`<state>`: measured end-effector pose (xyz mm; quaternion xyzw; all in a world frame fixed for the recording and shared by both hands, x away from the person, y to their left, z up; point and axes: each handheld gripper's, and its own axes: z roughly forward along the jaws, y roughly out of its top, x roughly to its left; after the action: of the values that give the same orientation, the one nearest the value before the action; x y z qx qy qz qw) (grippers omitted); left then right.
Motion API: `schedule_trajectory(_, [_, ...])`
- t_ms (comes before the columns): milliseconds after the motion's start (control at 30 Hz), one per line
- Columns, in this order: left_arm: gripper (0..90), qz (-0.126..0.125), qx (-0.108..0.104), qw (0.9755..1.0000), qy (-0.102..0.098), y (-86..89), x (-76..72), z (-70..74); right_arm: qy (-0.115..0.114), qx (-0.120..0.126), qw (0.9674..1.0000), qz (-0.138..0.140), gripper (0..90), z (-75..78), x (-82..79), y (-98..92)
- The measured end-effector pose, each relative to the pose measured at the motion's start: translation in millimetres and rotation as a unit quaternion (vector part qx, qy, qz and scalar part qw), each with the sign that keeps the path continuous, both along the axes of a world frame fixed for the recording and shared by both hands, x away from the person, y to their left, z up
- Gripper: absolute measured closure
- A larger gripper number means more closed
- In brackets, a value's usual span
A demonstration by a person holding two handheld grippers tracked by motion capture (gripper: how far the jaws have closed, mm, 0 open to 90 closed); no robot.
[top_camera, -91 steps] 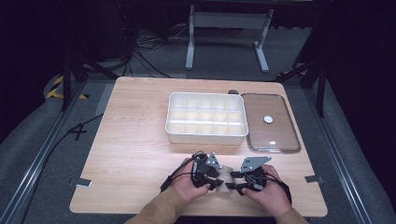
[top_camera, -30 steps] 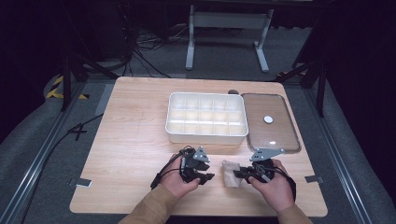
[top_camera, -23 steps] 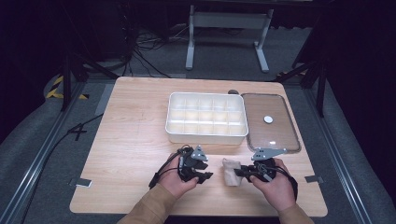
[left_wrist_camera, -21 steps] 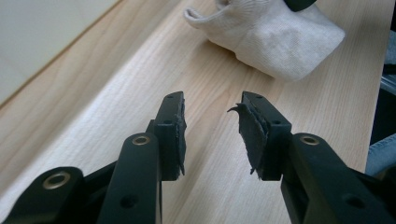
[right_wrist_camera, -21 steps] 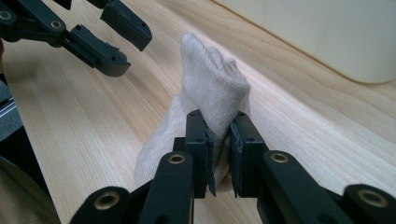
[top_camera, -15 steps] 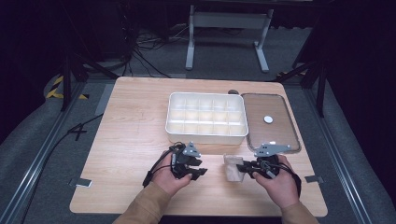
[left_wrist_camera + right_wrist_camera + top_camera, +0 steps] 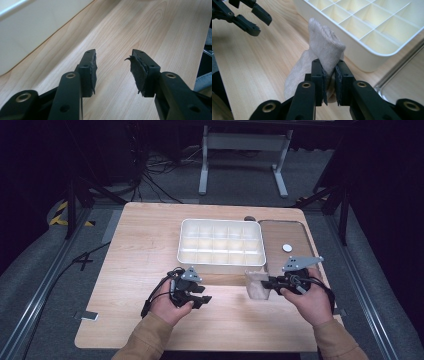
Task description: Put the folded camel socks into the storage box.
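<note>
- High view: a sock (image 7: 258, 285) is gripped by the right tongs (image 7: 269, 283), beside the tray (image 7: 221, 263).
- Left tongs (image 7: 202, 301), just opened, are held empty over the desk (image 7: 140, 250).
- Sock is best kept pinched while lifted.

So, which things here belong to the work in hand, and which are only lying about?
In the work:
- beige sock, pinched by the right gripper
- white divided box
- left gripper, fingers apart, nothing between them

Lying about:
- clear lid
- cables on the floor
</note>
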<state>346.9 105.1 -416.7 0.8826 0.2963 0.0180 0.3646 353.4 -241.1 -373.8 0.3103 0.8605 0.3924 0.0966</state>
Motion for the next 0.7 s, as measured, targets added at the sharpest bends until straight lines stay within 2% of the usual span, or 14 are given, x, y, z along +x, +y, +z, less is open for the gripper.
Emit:
schedule_trajectory(367, [54.4, 0.032, 0.002, 0.9995, 0.001, 25.5, -9.1, 1.9, 0.000, -0.009, 0.9999, 0.005, 79.5, 25.8, 24.6, -4.0])
schedule_trajectory(533, [54.6, 0.044, 0.001, 0.9990, 0.003, 34.5, -12.0, 1.7, -0.004, -0.013, 0.9999, -0.005, 79.5, 34.8, 36.3, -6.0])
schedule_trajectory(700, [54.8, 0.051, -0.002, 0.9987, 0.006, 37.8, -13.4, 1.6, -0.008, -0.029, 0.9993, -0.022, 79.5, 41.4, 53.7, -8.0])
